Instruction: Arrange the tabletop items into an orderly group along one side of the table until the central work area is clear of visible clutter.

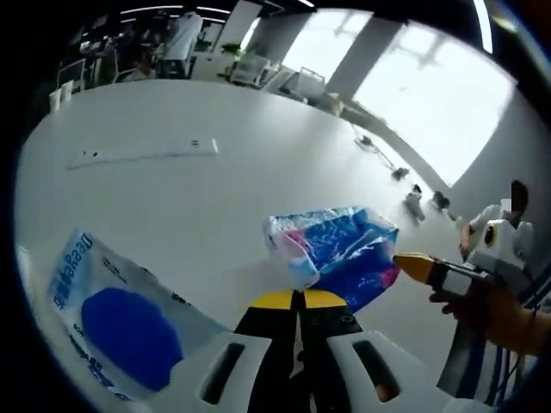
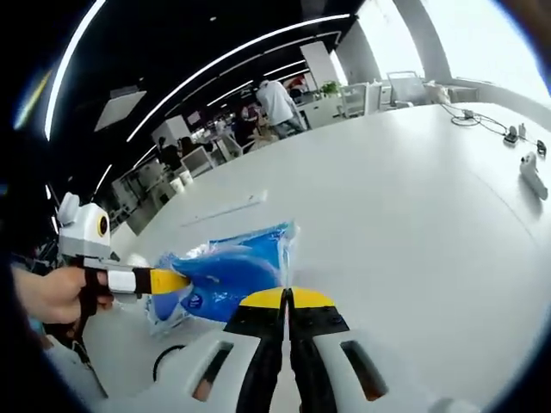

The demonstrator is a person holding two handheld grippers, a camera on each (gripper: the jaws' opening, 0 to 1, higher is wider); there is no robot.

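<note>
A: In the left gripper view, the left gripper (image 1: 300,298) rises from the bottom centre with its yellow-tipped jaws pressed together and nothing between them. Just above the tips lies the crinkled blue and pink packet (image 1: 336,251), low and right of centre on the white table (image 1: 215,198).

B: And the blue and white pouch (image 1: 120,314)?

A: It lies flat at the lower left of that view, beside the jaws. A long white strip (image 1: 142,151) lies in the upper left, well apart from both.

B: The other claw?

A: The right gripper (image 2: 287,298) sits at the bottom centre of the right gripper view, jaws closed as well, holding nothing. The left gripper enters that view from the left edge, held in a hand (image 2: 52,294), its yellow tip touching or just at the blue packaging (image 2: 228,271). Whether it overlaps or merely meets it cannot be told.
</note>
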